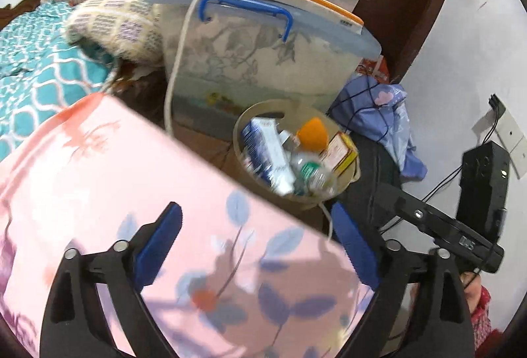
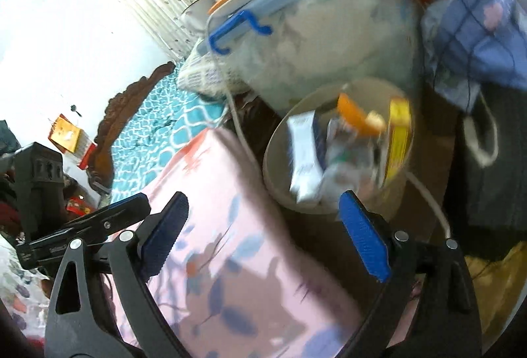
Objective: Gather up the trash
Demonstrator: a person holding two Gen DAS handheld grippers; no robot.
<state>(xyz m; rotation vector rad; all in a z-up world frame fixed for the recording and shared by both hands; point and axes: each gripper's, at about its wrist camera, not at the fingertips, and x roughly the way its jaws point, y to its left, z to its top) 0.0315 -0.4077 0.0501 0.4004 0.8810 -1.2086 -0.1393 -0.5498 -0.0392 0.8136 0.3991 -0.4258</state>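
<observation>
Currently the bed (image 1: 36,61), with its teal patterned cover, lies behind and to the left of the bin (image 1: 349,183). A pink floral blanket (image 1: 131,193) lies in front and to the left of the bin, its edge just beside the rim. The clear storage box (image 1: 263,68), with a blue handle, stands directly behind the bin, touching or nearly touching it. A blue-purple bag (image 1: 378,107) sits to the right of the bin. The bin is a round beige container holding the trash: a white-and-blue carton (image 1: 270,153), a yellow box (image 1: 342,153), a plastic bottle (image 1: 309,171) and an orange piece (image 1: 313,134). The left gripper (image 1: 260,246) hangs over the blanket in front of the bin, jaws released and empty. The right gripper (image 2: 263,239) is just in front of the bin, jaws likewise spread with nothing between them.
</observation>
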